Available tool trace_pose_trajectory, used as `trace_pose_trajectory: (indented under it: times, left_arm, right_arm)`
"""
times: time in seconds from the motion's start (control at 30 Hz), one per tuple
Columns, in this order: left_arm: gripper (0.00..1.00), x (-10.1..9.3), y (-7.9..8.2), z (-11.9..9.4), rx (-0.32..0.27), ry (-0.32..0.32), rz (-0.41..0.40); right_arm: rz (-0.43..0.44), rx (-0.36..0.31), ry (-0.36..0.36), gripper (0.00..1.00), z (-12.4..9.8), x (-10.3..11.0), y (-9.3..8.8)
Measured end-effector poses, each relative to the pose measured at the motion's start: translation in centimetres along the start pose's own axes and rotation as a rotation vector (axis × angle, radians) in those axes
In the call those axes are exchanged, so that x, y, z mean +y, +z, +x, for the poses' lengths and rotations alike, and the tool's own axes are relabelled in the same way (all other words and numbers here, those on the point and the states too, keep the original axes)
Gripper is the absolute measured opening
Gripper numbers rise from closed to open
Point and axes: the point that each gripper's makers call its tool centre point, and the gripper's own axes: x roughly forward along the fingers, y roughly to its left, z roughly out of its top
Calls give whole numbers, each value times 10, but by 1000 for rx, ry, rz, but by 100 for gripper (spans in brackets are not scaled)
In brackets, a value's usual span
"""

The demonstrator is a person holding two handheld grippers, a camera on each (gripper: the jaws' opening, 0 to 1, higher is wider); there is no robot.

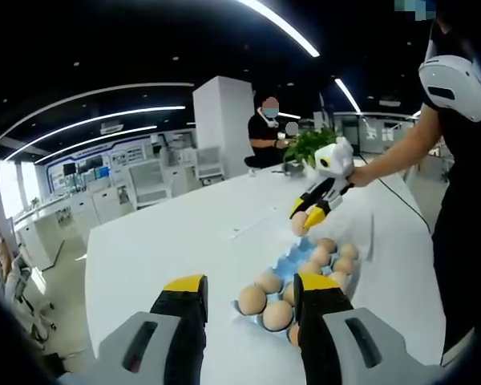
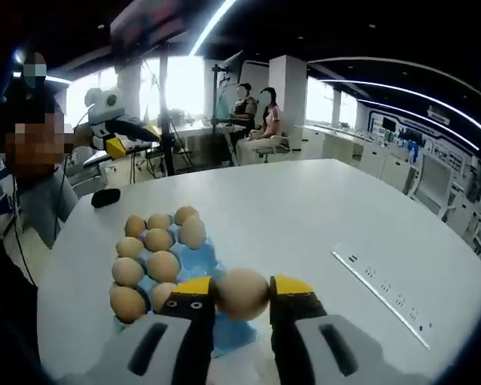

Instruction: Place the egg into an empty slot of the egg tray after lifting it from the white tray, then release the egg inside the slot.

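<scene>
One egg sits clamped in the right gripper, long axis across the jaws, above the blue egg tray; the left gripper is open.

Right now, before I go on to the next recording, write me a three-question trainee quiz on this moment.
1. True or false: the right gripper is shut on an egg.
2. What colour is the egg tray on the white table? A) blue B) red C) black
3. Fill in: in the left gripper view, the left gripper holds ____ between its jaws.

Key
1. True: the egg sits clamped between the two yellow-tipped jaws, above the tray's near edge.
2. A: blue shows between the eggs and at the tray's edge.
3. Nothing: the jaws stand apart with bare table between them, beside the tray.
</scene>
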Motion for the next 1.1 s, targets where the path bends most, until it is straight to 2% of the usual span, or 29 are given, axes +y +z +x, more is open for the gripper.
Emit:
trace_pose_trajectory:
  times: [0.6,0.83,1.1]
  left_arm:
    - [43,3,-5,-3,6,7,-6]
    - [43,2,-7,-4,10,8,-10]
    - [43,3,-9,-4,11,11,-11]
  right_arm:
    - [-40,-19,109,26,45,33,22]
    - [-40,1,142,26,61,43,16]
    - [-39,22,160,26,69,48,10]
